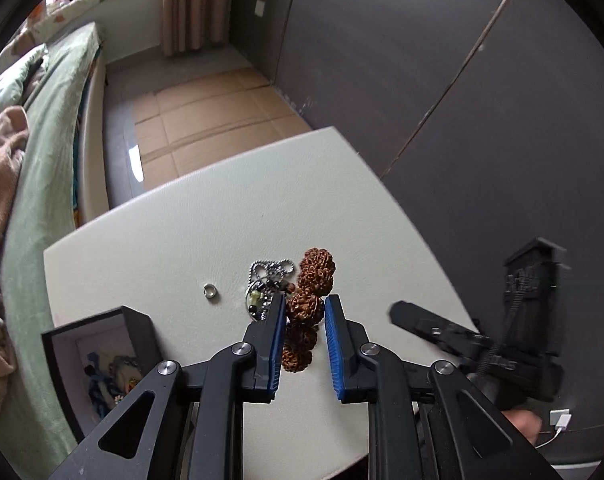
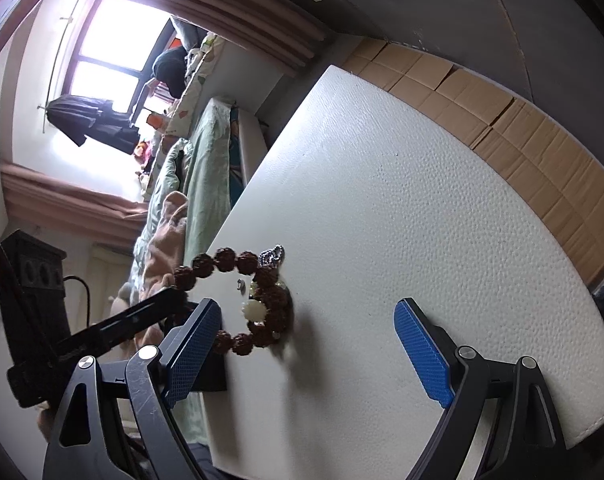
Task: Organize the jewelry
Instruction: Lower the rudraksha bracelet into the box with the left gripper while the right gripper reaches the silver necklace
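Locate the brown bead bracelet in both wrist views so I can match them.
Left wrist: brown bead bracelet hangs low centre, pinched between the left hand-held gripper pads.
Right wrist: bracelet lower left of centre, a ring lifted above the table.
Shared landmark: silver chain beside it.

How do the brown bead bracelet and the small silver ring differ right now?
The brown bead bracelet is large, knobbly and dull; the silver ring is tiny, smooth and shiny. The bracelet hangs between the left gripper's blue pads, partly raised; the ring lies flat and untouched on the white table. Both are closed loops.
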`<act>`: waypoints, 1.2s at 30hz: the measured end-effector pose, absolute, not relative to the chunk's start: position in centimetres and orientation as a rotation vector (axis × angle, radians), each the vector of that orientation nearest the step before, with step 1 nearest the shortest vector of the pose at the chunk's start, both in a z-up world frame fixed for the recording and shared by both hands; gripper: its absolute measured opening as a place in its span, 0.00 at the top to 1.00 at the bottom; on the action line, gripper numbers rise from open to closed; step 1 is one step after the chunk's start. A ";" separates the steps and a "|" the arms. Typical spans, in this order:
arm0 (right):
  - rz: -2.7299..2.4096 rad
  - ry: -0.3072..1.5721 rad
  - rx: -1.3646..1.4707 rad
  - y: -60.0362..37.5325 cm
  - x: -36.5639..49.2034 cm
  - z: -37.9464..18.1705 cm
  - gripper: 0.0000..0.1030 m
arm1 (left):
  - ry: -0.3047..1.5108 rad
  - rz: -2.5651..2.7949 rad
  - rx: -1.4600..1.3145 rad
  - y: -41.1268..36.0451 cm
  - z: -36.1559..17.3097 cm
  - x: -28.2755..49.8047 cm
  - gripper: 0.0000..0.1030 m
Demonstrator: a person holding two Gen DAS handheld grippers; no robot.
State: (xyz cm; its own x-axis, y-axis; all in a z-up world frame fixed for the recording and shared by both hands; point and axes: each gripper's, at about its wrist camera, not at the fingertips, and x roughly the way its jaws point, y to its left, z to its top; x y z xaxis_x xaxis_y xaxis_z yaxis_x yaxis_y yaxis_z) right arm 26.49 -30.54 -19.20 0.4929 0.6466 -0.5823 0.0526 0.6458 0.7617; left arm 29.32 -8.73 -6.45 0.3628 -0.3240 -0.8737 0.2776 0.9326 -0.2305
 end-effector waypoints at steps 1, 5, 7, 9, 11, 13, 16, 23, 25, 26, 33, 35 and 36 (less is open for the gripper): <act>0.412 1.005 0.809 -30.4 26.5 -19.2 0.13 | 1.122 -0.391 -0.050 -8.4 -5.8 29.1 0.80; 0.413 0.999 0.772 -29.7 26.5 -19.0 0.14 | 1.076 -0.368 -0.045 -7.0 -4.0 28.0 0.80; 0.421 0.997 0.765 -29.4 26.5 -18.9 0.17 | 1.057 -0.346 -0.054 -5.7 -3.3 27.6 0.80; 0.422 1.006 0.748 -28.8 26.8 -18.8 0.23 | 1.041 -0.319 -0.066 -4.5 -3.0 27.2 0.80; 0.426 1.023 0.735 -28.1 27.2 -18.6 0.26 | 1.029 -0.298 -0.077 -3.5 -2.7 27.0 0.80; 0.419 1.037 0.695 -27.3 27.6 -18.2 0.26 | 1.021 -0.280 -0.103 -2.0 -2.7 26.7 0.80; 0.419 1.061 0.623 -25.3 28.3 -17.3 0.26 | 1.009 -0.258 -0.143 -0.3 -2.9 26.7 0.80; 0.404 1.143 0.342 -20.9 30.5 -16.0 0.25 | 0.980 -0.200 -0.246 4.4 -2.6 26.0 0.80; 0.397 1.172 0.267 -19.8 31.1 -15.9 0.25 | 0.973 -0.180 -0.262 5.4 -2.7 25.7 0.80; 0.392 1.182 0.231 -19.3 31.4 -15.8 0.25 | 0.972 -0.171 -0.271 6.0 -2.8 25.4 0.80; 0.392 1.249 0.024 -15.6 32.8 -16.1 0.25 | 0.972 -0.150 -0.325 8.7 -3.9 24.1 0.80; 0.382 1.264 -0.022 -15.0 32.9 -16.4 0.25 | 0.976 -0.150 -0.333 9.1 -4.2 24.0 0.80; 0.375 1.272 -0.049 -14.6 33.1 -16.6 0.25 | 0.978 -0.151 -0.339 9.2 -4.4 23.9 0.80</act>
